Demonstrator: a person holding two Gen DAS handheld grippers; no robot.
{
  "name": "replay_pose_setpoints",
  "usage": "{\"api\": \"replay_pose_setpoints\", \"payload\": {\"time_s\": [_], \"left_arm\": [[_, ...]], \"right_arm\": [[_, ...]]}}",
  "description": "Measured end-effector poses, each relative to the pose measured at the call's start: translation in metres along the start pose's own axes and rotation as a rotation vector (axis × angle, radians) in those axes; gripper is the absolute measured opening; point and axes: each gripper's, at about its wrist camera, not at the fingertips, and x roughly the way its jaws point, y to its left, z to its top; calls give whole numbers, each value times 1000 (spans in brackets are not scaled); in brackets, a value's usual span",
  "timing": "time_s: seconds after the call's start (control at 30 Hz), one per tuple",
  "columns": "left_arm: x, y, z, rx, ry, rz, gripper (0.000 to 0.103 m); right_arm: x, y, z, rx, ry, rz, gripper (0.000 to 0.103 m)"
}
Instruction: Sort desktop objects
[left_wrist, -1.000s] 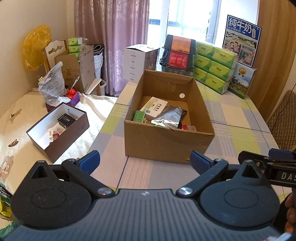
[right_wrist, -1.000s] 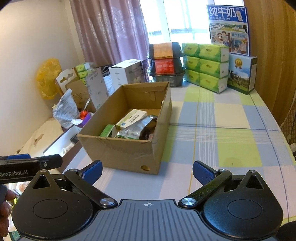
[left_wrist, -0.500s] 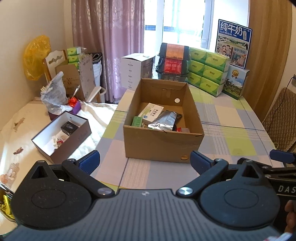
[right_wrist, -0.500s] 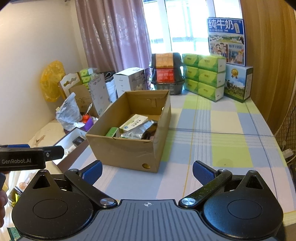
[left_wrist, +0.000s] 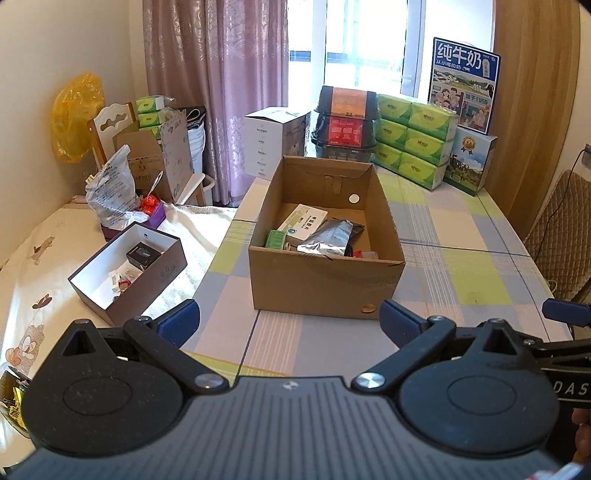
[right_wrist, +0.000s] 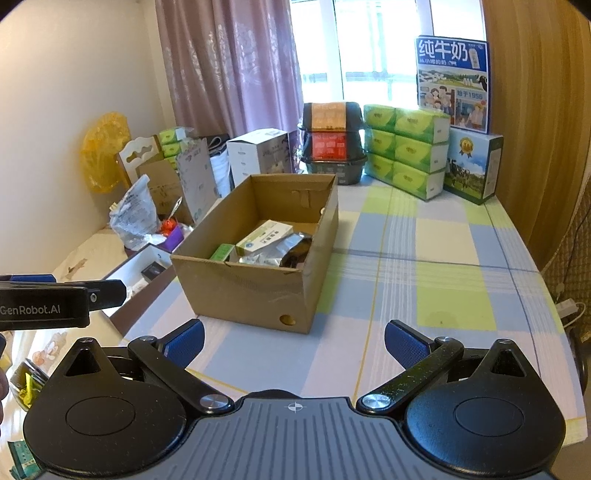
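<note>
Both grippers, left gripper (left_wrist: 290, 319) and right gripper (right_wrist: 294, 338), have withdrawn, jaws apart and empty, from the open cardboard box (left_wrist: 325, 286) at 12 o'clock, which holds packets.

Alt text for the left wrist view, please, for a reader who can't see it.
The open, empty left gripper hangs over a checked tablecloth, facing an open cardboard box that holds a white-green carton, a foil pouch and other small items. Left of the table lies a white-lined box; tissue packs and milk cartons stand by the window.
</note>
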Motion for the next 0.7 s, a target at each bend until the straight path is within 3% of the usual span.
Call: {"api": "replay_pose_setpoints", "payload": {"time_s": [0.7], "left_arm": [[10, -9, -7, -1, 32, -15, 102]], "right_arm": [[7, -10, -5, 25, 30, -2, 101]]}}
